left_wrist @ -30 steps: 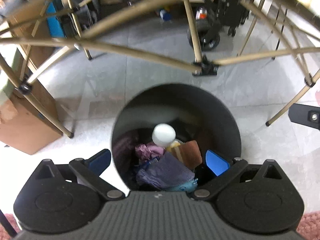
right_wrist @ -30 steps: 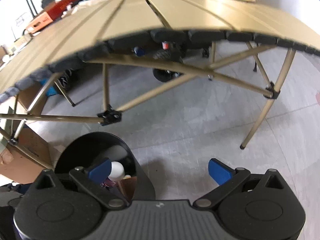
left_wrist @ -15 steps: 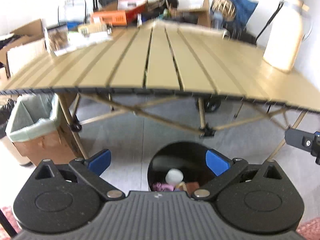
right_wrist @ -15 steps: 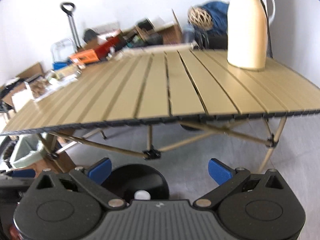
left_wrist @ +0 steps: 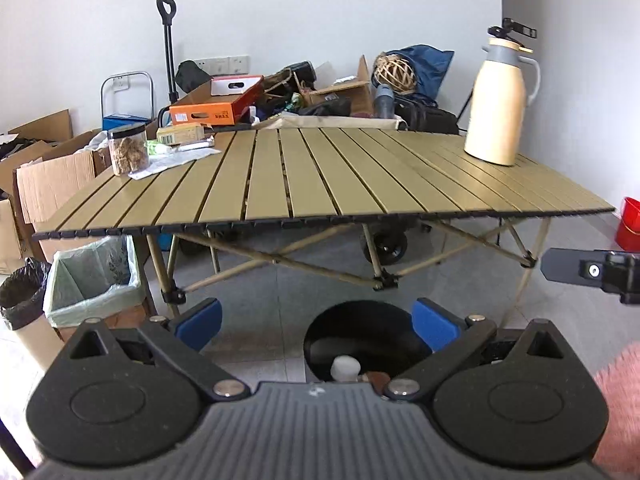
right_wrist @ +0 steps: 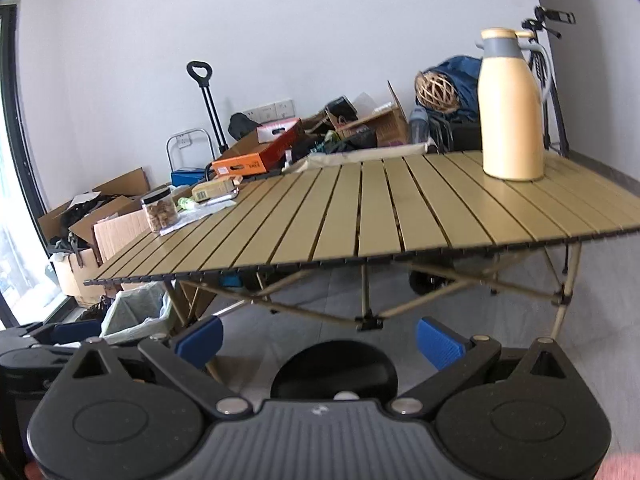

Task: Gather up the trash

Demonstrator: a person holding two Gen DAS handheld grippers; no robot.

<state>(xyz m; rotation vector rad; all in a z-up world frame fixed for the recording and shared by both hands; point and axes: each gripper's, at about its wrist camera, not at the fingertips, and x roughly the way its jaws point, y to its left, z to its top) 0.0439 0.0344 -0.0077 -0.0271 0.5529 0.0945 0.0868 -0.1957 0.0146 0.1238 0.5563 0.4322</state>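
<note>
Bin: a round black bin (left_wrist: 362, 334) stands on the floor in front of the folding table (left_wrist: 320, 176), just before its near edge; the right wrist view shows the same bin (right_wrist: 334, 372) low between the fingers.
Bin contents: a white rounded thing (left_wrist: 345, 366) and a brown scrap (left_wrist: 378, 378) show over the rim; the rest is hidden by the gripper body.
Left gripper (left_wrist: 316, 320): fingers spread wide, holding nothing, raised above the bin and facing the table.
Right gripper (right_wrist: 318, 338): fingers spread wide as well, empty, also above the bin.
Jar: a clear jar with a black lid (left_wrist: 128, 148) sits on the table's far left corner, filled with brown lumps.
Wrappers: papers and small packets (left_wrist: 180, 152) lie beside the jar on the same corner.
Jug: a cream jug (left_wrist: 498, 100) stands upright on the table's far right side; its contents cannot be seen.
Lined box: a cardboard box with a pale green bag liner (left_wrist: 94, 280) sits left of the table, by its leg; its inside is not clear.
Black bag: a bin with a black liner (left_wrist: 20, 292) stands left of the lined box.
Red bucket: a red bucket (left_wrist: 628, 224) stands right of the table.
</note>
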